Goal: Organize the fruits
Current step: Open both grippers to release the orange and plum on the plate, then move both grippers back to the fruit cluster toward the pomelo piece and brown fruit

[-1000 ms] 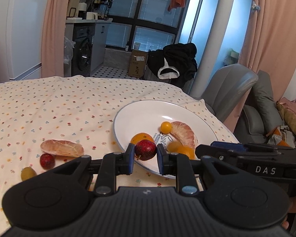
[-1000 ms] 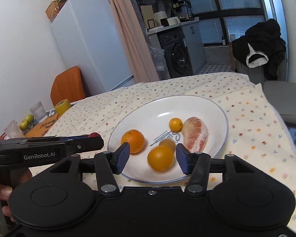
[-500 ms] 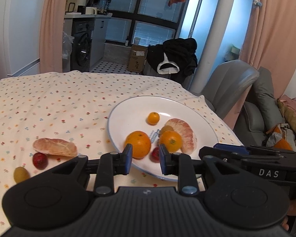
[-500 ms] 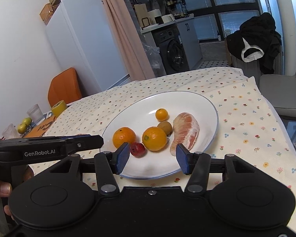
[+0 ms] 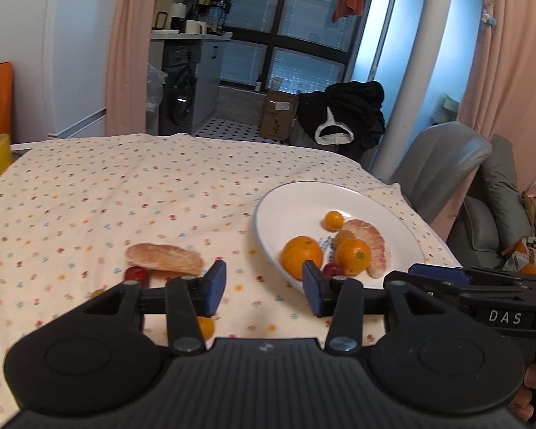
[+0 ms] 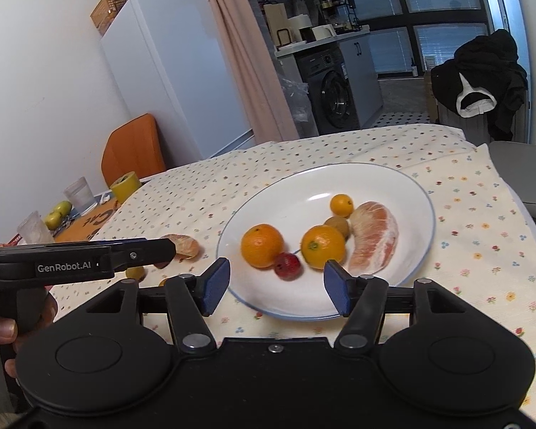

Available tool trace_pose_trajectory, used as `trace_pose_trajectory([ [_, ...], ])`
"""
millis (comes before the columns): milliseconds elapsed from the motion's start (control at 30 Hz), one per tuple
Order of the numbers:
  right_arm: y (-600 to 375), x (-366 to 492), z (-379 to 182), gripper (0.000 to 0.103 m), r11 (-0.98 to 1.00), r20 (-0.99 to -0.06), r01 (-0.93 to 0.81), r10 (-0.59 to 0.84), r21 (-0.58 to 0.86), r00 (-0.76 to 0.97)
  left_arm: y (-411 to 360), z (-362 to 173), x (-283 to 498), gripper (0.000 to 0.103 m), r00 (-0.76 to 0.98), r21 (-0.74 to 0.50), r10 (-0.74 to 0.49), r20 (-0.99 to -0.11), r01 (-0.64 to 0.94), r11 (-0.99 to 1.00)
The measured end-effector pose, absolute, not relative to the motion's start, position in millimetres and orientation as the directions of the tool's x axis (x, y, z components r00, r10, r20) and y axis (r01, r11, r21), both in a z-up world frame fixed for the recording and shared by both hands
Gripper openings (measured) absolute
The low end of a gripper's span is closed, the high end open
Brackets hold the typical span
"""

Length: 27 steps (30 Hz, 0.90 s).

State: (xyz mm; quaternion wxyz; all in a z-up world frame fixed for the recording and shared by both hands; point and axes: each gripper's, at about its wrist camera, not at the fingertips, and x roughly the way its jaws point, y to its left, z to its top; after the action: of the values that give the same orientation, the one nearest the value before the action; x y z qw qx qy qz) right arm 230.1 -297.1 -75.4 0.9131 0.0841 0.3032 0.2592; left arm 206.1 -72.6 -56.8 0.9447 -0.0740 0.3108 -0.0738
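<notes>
On the white plate (image 6: 416,193) lie glossy oranges and a red fruit (image 6: 287,266); only the left view shows a pomelo segment (image 5: 164,258) whole; both grippers' jaws spread, empty.

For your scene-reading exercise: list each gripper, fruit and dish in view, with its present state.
left gripper: open, empty
right gripper: open, empty
plate: holds six fruits
red fruit: on plate, between two oranges
pomelo segment: on tablecloth, off plate
second red fruit: on tablecloth, beside that segment

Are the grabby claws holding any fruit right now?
No. The left gripper and the right gripper are both open, with nothing between their fingers. The red fruit lies on the plate.
</notes>
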Motion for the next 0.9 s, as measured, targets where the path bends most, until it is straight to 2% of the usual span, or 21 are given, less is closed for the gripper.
trace_pose_trajectory([
  [167, -286, 227, -73, 0.066, 0.848, -0.509, -0.438, 0.530, 0.300, 0.678, -59, -56, 199, 0.059, 0.801, -0.182, -0.159, -0.577, 0.063, 0.981],
  [300, -277, 225, -72, 0.078, 0.847, -0.507, -0.444, 0.531, 0.293, 0.679, -51, -54, 193, 0.074, 0.812, -0.166, -0.126, -0.570, 0.036, 0.985],
  [433, -270, 224, -70, 0.091, 0.842, -0.497, -0.454, 0.538, 0.291, 0.681, -41, -54, 187, 0.083, 0.818, -0.152, -0.088, -0.568, 0.001, 0.988],
  [567, -258, 220, -68, 0.100, 0.838, -0.480, -0.474, 0.545, 0.271, 0.687, -29, -56, 182, 0.087, 0.813, -0.136, -0.038, -0.581, -0.051, 0.989],
  [900, -234, 219, -65, 0.103, 0.815, -0.488, -0.511, 0.575, 0.274, 0.657, 5, -55, 167, 0.088, 0.815, -0.157, 0.016, -0.579, -0.131, 0.979],
])
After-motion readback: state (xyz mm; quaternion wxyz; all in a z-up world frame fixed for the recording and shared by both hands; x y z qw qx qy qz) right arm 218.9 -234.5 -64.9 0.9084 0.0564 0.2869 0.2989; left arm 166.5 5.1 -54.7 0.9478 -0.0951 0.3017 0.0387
